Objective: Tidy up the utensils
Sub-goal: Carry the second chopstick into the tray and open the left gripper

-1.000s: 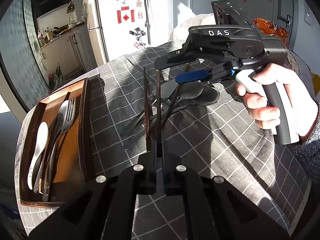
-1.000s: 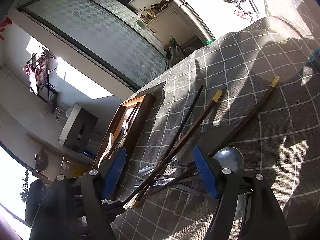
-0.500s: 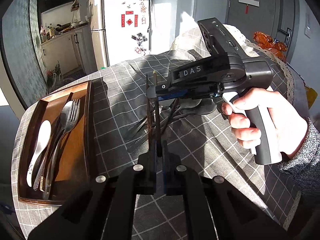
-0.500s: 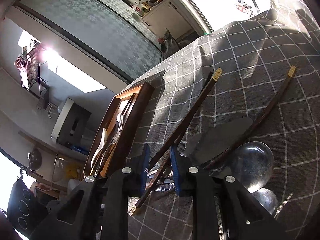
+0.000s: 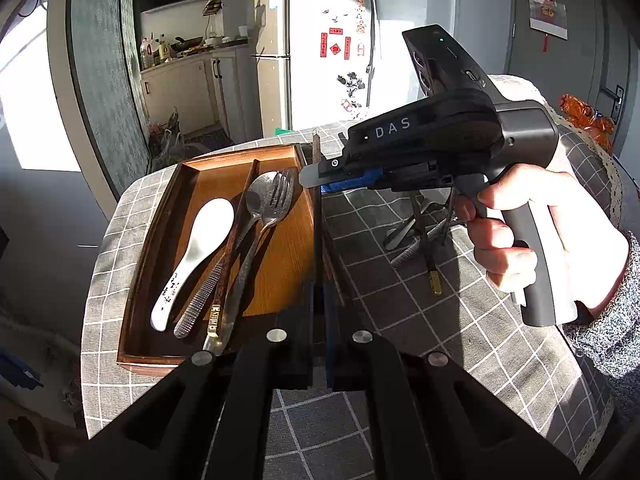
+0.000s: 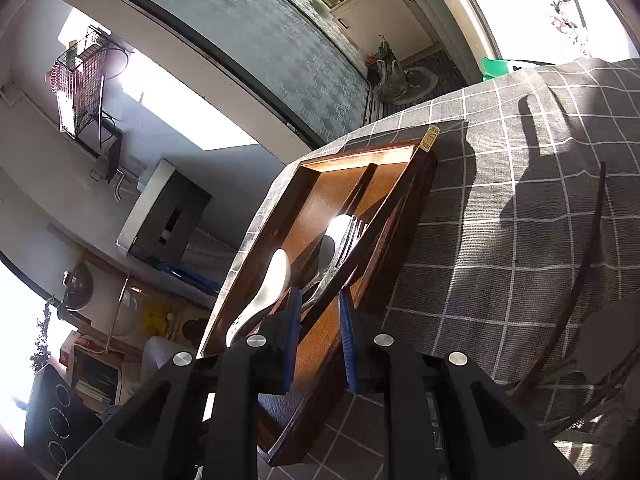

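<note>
My left gripper [image 5: 319, 300] is shut on dark chopsticks [image 5: 317, 216] and holds them over the right edge of the wooden tray [image 5: 160, 216]. My right gripper [image 5: 320, 180] crosses them near their far end. In the right wrist view its blue pads [image 6: 318, 316] stand a little apart around a chopstick [image 6: 384, 216] with a gold tip; I cannot tell whether they press it. The tray [image 6: 312, 200] holds a white spoon [image 5: 192, 256], a metal spoon [image 5: 256, 200], a fork [image 5: 276, 204] and a chopstick with a gold tip [image 5: 222, 272].
Loose spoons, a fork and chopsticks [image 5: 424, 232] lie in a heap on the grey checked tablecloth [image 5: 420, 320] right of the tray. One curved dark chopstick [image 6: 580, 264] lies apart on the cloth. The table edge drops off left of the tray.
Both grippers have moved left from the heap to the tray, carrying the chopsticks. The right gripper, wide open a second ago, has narrowed around a chopstick.
</note>
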`<state>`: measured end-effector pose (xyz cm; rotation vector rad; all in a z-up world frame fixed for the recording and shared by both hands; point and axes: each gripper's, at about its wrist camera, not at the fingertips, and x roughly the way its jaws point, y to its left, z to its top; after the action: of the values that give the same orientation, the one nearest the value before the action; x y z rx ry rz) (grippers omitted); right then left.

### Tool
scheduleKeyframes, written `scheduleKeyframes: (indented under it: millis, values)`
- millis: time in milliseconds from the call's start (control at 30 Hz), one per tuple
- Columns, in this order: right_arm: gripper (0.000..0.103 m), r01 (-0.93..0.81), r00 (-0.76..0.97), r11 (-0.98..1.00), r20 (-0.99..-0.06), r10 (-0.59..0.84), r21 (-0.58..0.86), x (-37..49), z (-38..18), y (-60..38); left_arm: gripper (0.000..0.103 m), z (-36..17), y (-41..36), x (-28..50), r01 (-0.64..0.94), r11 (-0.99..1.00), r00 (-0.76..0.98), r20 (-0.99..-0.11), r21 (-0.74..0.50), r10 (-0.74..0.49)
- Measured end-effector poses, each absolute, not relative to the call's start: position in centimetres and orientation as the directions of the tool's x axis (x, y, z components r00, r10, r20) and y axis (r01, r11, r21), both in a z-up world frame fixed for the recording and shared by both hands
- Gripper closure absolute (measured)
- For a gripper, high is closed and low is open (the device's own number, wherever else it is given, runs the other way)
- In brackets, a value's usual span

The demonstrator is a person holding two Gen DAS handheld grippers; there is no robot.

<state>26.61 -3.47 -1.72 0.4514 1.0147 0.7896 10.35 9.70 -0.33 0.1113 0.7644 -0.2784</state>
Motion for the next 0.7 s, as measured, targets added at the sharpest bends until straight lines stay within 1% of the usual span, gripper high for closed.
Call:
scheduleKeyframes:
  millis: [167,267,333,433,467,533,567,600,633,667,700]
  values:
    - [0.083,-0.372,0.266,0.648,-0.592,0.761,0.665,27.5,-2.7,-0.8,0.097,-1.0,11.4,10.9,0.204,0.979,0.695,-0.708,0.027,-0.125]
    - [0.079,-0.409,0.275,0.643,-0.585,0.763,0.647,26.5,-1.8,-1.2,0.097,-1.7,11.9,11.4,0.18,0.982,0.694,-0.716,0.062,-0.082]
    - [0.062,-0.438,0.292,0.645,-0.579,0.761,0.627,25.5,-0.8,-2.2,0.097,-2.1,12.0,12.0,0.184,0.981,0.686,-0.723,0.067,-0.079]
    - [0.053,-0.465,0.332,0.655,-0.568,0.753,0.596,24.4,0.9,-4.6,0.096,-2.5,11.9,13.0,0.182,0.98,0.68,-0.73,0.079,-0.067]
    - [0.051,-0.465,0.344,0.657,-0.563,0.752,0.593,24.1,1.4,-5.6,0.096,-2.7,11.9,13.4,0.177,0.981,0.679,-0.731,0.075,-0.067]
    - [0.042,-0.463,0.376,0.666,-0.55,0.745,0.585,23.5,2.2,-7.7,0.095,-3.1,11.8,13.9,0.177,0.982,0.672,-0.738,0.067,-0.071]
    - [0.041,-0.465,0.388,0.667,-0.543,0.744,0.582,23.3,2.5,-8.8,0.091,-3.3,11.7,14.1,0.179,0.981,0.664,-0.744,0.068,-0.07]
    - [0.039,-0.465,0.401,0.671,-0.539,0.741,0.577,23.0,2.8,-9.7,0.07,-3.5,11.5,14.2,0.175,0.981,0.666,-0.743,0.079,-0.059]
    - [0.038,-0.466,0.415,0.678,-0.537,0.735,0.568,22.7,3.0,-10.6,0.056,-3.6,11.5,14.0,0.173,0.981,0.672,-0.739,0.09,-0.051]
    - [0.037,-0.463,0.428,0.687,-0.538,0.726,0.56,22.5,3.0,-11.6,0.036,-3.6,11.5,13.9,0.166,0.981,0.681,-0.731,0.096,-0.043]
    - [0.036,-0.457,0.44,0.695,-0.538,0.719,0.556,22.3,2.9,-12.4,0.033,-3.5,11.6,13.6,0.156,0.983,0.692,-0.721,0.101,-0.035]
